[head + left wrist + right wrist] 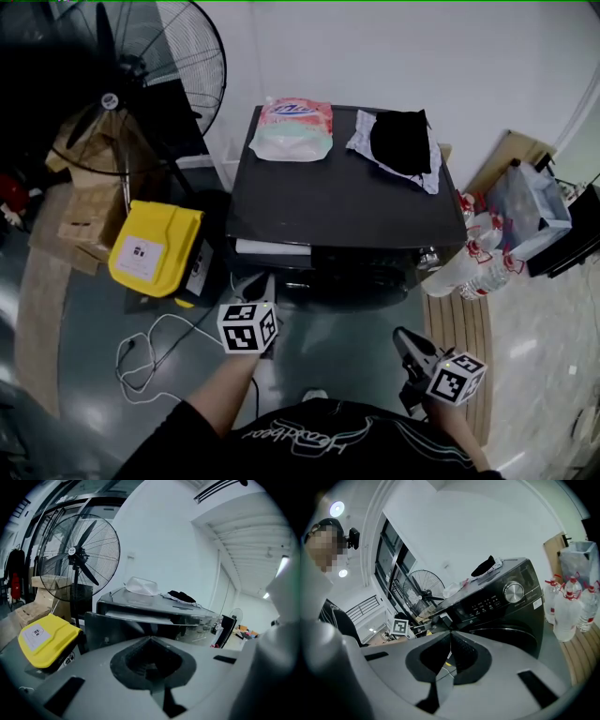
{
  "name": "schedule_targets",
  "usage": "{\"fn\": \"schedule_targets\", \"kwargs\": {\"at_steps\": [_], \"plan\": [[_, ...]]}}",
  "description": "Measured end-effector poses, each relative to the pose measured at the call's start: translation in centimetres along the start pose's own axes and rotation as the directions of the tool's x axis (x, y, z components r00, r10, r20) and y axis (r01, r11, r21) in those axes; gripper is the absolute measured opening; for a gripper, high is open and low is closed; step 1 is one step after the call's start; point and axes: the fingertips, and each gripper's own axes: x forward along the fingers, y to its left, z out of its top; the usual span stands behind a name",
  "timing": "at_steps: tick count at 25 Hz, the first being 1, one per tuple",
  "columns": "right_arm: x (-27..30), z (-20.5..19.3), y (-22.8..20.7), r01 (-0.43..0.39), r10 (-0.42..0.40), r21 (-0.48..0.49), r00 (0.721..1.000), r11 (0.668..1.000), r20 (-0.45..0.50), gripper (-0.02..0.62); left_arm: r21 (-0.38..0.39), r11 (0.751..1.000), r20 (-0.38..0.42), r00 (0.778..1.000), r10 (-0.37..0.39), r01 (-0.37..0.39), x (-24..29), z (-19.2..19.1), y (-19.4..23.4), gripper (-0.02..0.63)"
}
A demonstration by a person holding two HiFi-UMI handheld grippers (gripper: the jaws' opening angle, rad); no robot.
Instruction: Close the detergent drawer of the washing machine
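The dark front-loading washing machine point(337, 197) stands ahead of me. Its detergent drawer point(272, 248) is pulled out at the upper left of the front, with a pale inside showing. In the left gripper view the drawer point(133, 617) juts toward me just beyond the jaws. My left gripper point(265, 284) is shut and empty, a little in front of and below the drawer. My right gripper point(401, 335) is also shut and empty, lower right, apart from the machine. The right gripper view shows the control panel and knob point(513, 592) and the drawer point(442, 618).
A pink detergent bag point(292, 129) and a black cloth point(401, 141) lie on the machine's top. A yellow container point(157, 246), a standing fan point(141, 84) and cardboard boxes point(84, 206) are to the left. Water bottles point(469, 262) stand right. A white cable point(150, 356) lies on the floor.
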Motion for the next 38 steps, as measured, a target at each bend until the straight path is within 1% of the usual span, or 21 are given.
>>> {"fn": "schedule_targets", "kwargs": {"at_steps": [3, 7, 10, 14, 17, 22, 26, 28, 29, 30, 32, 34, 36, 38], "plan": [[0.1, 0.2, -0.1, 0.002, -0.002, -0.004, 1.000, 1.000, -0.001, 0.028, 0.001, 1.000, 0.005, 1.000, 0.013, -0.013, 0.0, 0.2, 0.0, 0.021], [0.6, 0.5, -0.2, 0.001, -0.001, -0.013, 1.000, 1.000, -0.001, 0.028, 0.005, 1.000, 0.013, 1.000, -0.007, 0.007, 0.0, 0.2, 0.0, 0.021], [1.0, 0.6, 0.0, -0.007, 0.007, -0.025, 1.000, 1.000, 0.004, 0.028, 0.008, 1.000, 0.018, 1.000, -0.004, 0.004, 0.5, 0.4, 0.1, 0.021], [1.5, 1.1, 0.5, -0.015, 0.015, -0.038, 1.000, 0.999, 0.007, 0.028, -0.017, 1.000, -0.012, 1.000, 0.011, -0.011, 2.4, 1.5, 1.0, 0.021], [1.4, 1.8, 0.5, -0.017, 0.018, -0.039, 1.000, 0.999, 0.021, 0.028, 0.007, 1.000, -0.024, 1.000, 0.013, -0.013, 2.9, 2.0, 1.0, 0.021], [1.4, 2.7, -0.3, -0.012, 0.013, -0.030, 0.999, 0.999, 0.042, 0.028, 0.034, 0.999, -0.015, 0.999, 0.041, -0.040, 3.4, 2.2, 1.0, 0.021], [1.5, 2.7, -0.9, -0.011, 0.012, -0.030, 0.999, 0.999, 0.036, 0.028, 0.052, 0.997, -0.031, 0.998, 0.055, -0.054, 4.8, 2.7, 1.4, 0.021], [1.5, 2.8, -0.6, -0.020, 0.021, -0.028, 0.999, 0.999, 0.030, 0.028, 0.082, 0.995, -0.030, 0.998, 0.061, -0.058, 4.9, 2.7, 1.4, 0.021], [1.6, 2.9, -0.4, -0.027, 0.027, -0.028, 0.999, 0.999, 0.025, 0.028, 0.085, 0.995, -0.033, 0.998, 0.053, -0.050, 4.9, 2.7, 1.4, 0.021], [1.6, 3.1, -0.1, -0.035, 0.036, -0.031, 0.999, 0.999, 0.020, 0.028, 0.068, 0.997, -0.045, 0.998, 0.037, -0.034, 4.9, 2.6, 1.4, 0.021], [1.5, 3.7, 0.9, -0.059, 0.059, -0.053, 0.998, 0.997, 0.009, 0.028, 0.011, 1.000, -0.066, 0.998, 0.001, 0.000, 4.2, 3.0, 1.2, 0.021], [1.2, 4.4, 2.2, -0.088, 0.088, -0.097, 0.996, 0.991, -0.004, 0.028, -0.004, 0.999, -0.055, 0.998, -0.034, 0.034, 2.6, 3.9, 0.3, 0.021], [0.7, 5.1, 3.8, -0.138, 0.135, -0.154, 0.990, 0.978, -0.028, 0.028, 0.007, 0.995, -0.050, 0.994, -0.102, 0.103, 0.6, 4.8, -1.7, 0.021], [-0.1, 5.7, 5.6, -0.206, 0.198, -0.201, 0.978, 0.958, -0.058, 0.028, -0.002, 0.979, -0.048, 0.978, -0.204, 0.204, -1.6, 5.8, -4.6, 0.021]]}}
